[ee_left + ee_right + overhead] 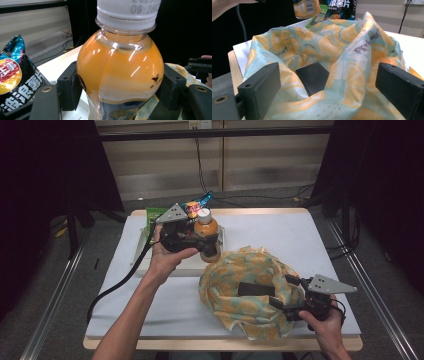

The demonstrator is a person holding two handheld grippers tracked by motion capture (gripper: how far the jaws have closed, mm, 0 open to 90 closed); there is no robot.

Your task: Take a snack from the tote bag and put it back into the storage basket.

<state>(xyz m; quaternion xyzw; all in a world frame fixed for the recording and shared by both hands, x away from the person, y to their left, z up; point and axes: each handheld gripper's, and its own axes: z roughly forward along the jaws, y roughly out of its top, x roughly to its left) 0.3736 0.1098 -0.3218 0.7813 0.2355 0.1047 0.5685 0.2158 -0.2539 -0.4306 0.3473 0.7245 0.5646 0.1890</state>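
Note:
My left gripper [205,241] [120,87] is shut on an upright bottle of orange juice [206,227] [120,67] with a white cap, one jaw on each side of its belly. The bottle is over the right end of a white tray [145,256], just beyond the rim of a cloth bag with an orange-slice print [235,270] [317,45]. The bag's mouth gapes, and a flat black item [256,289] [314,76] lies inside. My right gripper [284,291] [329,85] stands open at the bag's near right rim, with loose fabric between its wide-apart jaws.
A dark chips bag [194,208] [15,80] [339,7] and a green packet [155,214] sit at the tray's far end. A white mat [300,240] covers the table. The left gripper's black cable [120,280] trails off the front left.

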